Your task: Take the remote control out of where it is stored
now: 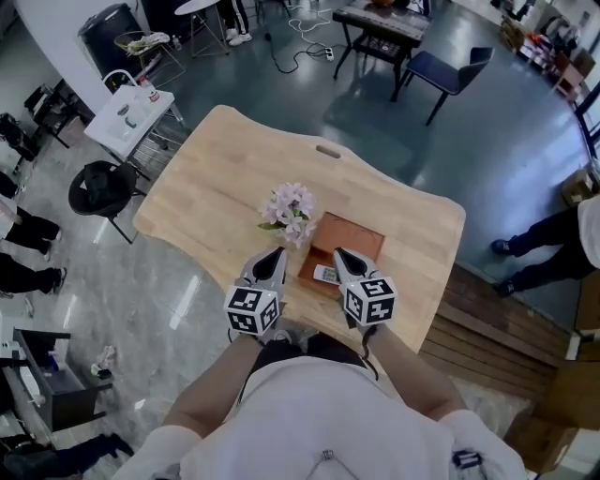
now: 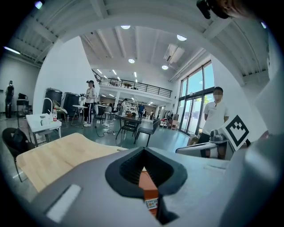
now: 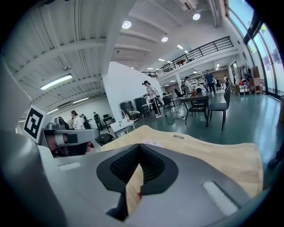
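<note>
A flat brown box point(image 1: 345, 246) with a small printed label near its front edge lies on the light wooden table point(image 1: 216, 187), its lid down. No remote control shows in any view. My left gripper point(image 1: 275, 254) hovers at the box's near left corner, just below a bunch of pale flowers point(image 1: 291, 210). My right gripper point(image 1: 344, 254) is over the box's near edge. Both are shut with nothing held. In the left gripper view a strip of the box point(image 2: 147, 187) shows through the slit between the jaws. The right gripper view looks across the tabletop point(image 3: 213, 155).
A black chair point(image 1: 101, 187) and a white side table point(image 1: 127, 116) stand left of the table. A dark blue chair point(image 1: 452, 69) and a dark desk point(image 1: 380, 22) are beyond it. A person point(image 1: 555, 242) stands at the right by wooden steps point(image 1: 487, 323).
</note>
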Demonstrator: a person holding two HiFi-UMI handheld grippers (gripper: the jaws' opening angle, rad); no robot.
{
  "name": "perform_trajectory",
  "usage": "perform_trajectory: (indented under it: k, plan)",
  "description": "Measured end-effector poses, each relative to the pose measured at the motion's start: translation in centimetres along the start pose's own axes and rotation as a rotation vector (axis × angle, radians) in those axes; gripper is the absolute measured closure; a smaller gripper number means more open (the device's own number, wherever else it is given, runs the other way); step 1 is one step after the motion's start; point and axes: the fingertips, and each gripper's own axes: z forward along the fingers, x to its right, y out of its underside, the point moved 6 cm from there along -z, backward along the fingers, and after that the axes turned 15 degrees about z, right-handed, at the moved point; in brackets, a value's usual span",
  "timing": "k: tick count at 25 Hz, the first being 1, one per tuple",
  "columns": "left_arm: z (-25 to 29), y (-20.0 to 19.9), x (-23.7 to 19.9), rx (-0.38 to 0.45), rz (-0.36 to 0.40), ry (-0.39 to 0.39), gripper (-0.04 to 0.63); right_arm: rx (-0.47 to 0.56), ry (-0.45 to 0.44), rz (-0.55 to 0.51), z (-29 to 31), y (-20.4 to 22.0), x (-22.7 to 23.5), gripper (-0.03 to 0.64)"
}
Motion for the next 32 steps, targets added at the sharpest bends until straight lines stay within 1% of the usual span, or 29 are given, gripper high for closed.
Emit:
perform_trajectory:
  k: [4,8,11,13,17,20,24,25,26,27,30,32]
  plan:
    - [1.4,1.4,-0.1,-0.027,-0.010,0.030,0.595,-0.025,0.022,0.016,1.3,0.4,1.6,0.589]
    - [2.9,3.1,-0.5,-0.062,-0.023,0.082,0.595,-0.058,0.067,0.022,2.8,1.0,3.3,0.589]
    - [3.2,5.5,-0.1,-0.118,-0.063,0.122,0.595,-0.131,0.120,0.047,3.4,3.2,5.0,0.589]
    - [3.8,6.9,-0.4,-0.138,-0.076,0.138,0.595,-0.170,0.143,0.062,4.5,4.5,6.3,0.589]
    - [4.7,10.3,-1.6,-0.179,-0.113,0.143,0.595,-0.259,0.173,0.022,7.1,7.3,8.4,0.589]
    - [4.5,13.0,-1.9,-0.223,-0.149,0.142,0.595,-0.362,0.188,-0.061,8.7,10.1,9.8,0.589]
    - [4.2,15.8,-1.8,-0.259,-0.187,0.142,0.595,-0.556,0.184,-0.253,11.0,14.0,11.7,0.588]
    - [4.2,16.2,-2.0,-0.263,-0.192,0.139,0.595,-0.613,0.177,-0.300,11.5,15.0,12.1,0.566]
    - [4.1,16.7,-2.1,-0.266,-0.197,0.134,0.595,-0.673,0.169,-0.343,11.9,16.0,12.4,0.496]
    - [4.0,17.0,-2.3,-0.270,-0.201,0.130,0.595,-0.732,0.162,-0.382,12.2,17.0,12.7,0.440]
    - [3.6,17.6,-2.8,-0.280,-0.210,0.117,0.595,-0.871,0.160,-0.497,12.9,19.6,13.7,0.354]
    - [3.4,17.9,-3.1,-0.285,-0.214,0.108,0.595,-0.933,0.168,-0.584,13.5,20.8,14.2,0.331]
